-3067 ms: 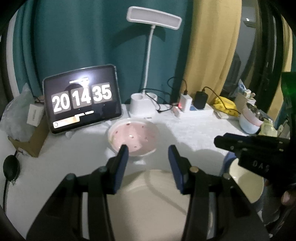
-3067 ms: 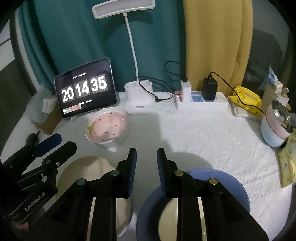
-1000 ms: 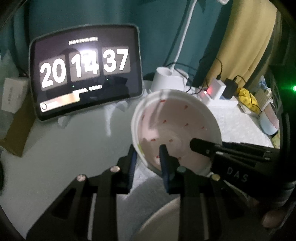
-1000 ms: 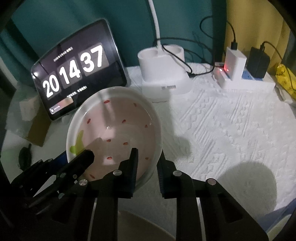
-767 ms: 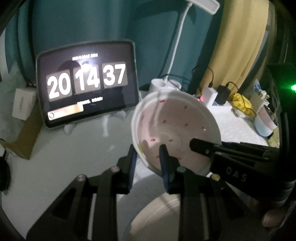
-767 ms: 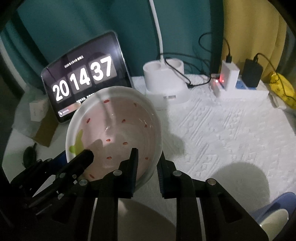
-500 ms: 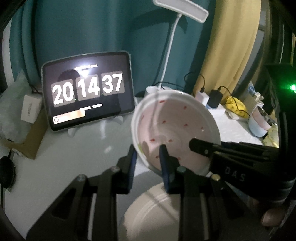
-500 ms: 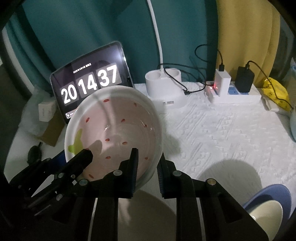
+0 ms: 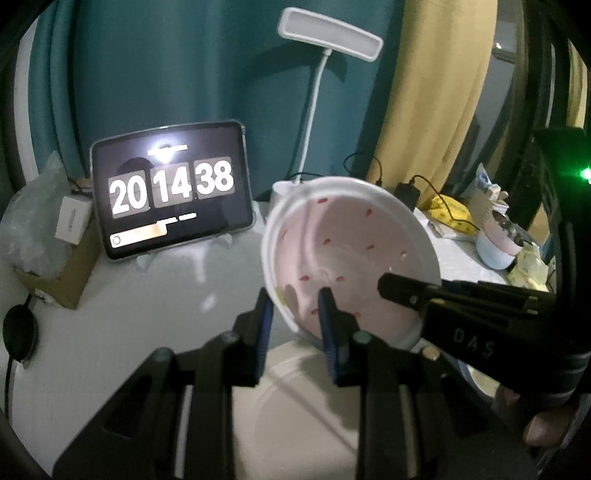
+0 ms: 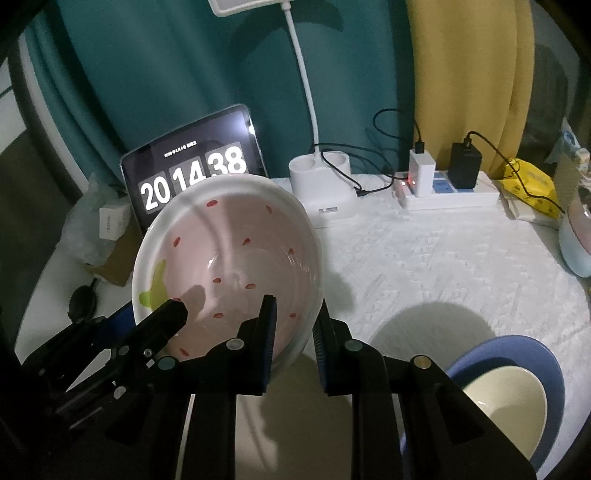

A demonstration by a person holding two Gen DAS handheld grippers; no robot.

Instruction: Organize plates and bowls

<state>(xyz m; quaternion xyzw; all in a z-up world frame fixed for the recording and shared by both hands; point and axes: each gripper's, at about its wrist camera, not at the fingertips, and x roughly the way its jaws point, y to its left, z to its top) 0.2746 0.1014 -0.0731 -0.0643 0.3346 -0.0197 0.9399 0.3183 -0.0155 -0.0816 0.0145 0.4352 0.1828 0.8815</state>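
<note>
Pink strawberry-pattern bowl (image 9: 351,258) gripped on two sides, tilted and clear of the white tablecloth (image 10: 424,258). Left gripper (image 9: 295,325) narrowed onto the bowl's near-left rim, one blue pad inside the basin, the other outside the wall. Right gripper (image 10: 291,332) likewise closed down on the opposite rim, one pad inside, one outside. Seen from the right wrist, the left gripper's black finger reaching into the basin from lower left, next to the green leaf mark. Directly below both sets of jaws, a cream plate (image 9: 295,406) flat on the cloth. To the right of the right jaws, a blue plate (image 10: 517,354) with a cream bowl (image 10: 506,402) sitting in it. Beyond the held bowl, a tablet clock (image 9: 171,188), a white desk lamp (image 9: 328,33) and a power strip (image 10: 450,195).
</note>
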